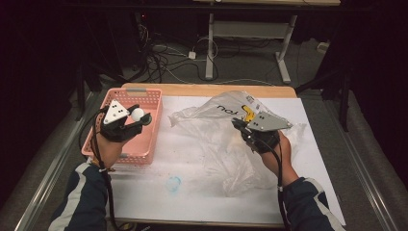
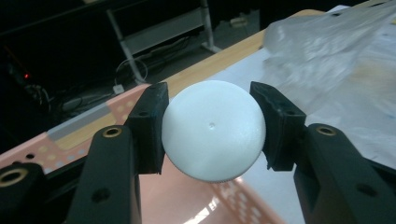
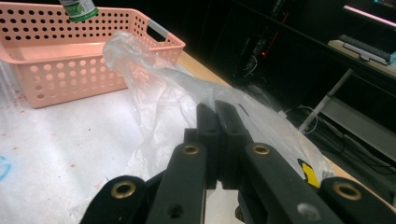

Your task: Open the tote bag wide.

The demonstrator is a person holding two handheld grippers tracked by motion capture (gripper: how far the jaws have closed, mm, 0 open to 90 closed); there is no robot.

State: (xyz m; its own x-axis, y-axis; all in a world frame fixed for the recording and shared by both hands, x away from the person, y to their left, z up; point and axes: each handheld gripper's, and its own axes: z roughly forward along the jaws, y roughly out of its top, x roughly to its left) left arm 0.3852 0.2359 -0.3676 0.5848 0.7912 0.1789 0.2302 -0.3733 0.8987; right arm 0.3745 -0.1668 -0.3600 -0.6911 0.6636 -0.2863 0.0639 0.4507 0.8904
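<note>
The left gripper clamps a round white plastic cap above the pink perforated plastic basket. The right gripper pinches a crumpled clear plastic bag, its jaws closed on the film.

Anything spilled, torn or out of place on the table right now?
Nothing damaged. The white table cover has a small blue smudge near the front and faint red specks by the pink basket. The clear plastic bag lies crumpled, pinched in the right gripper.
</note>
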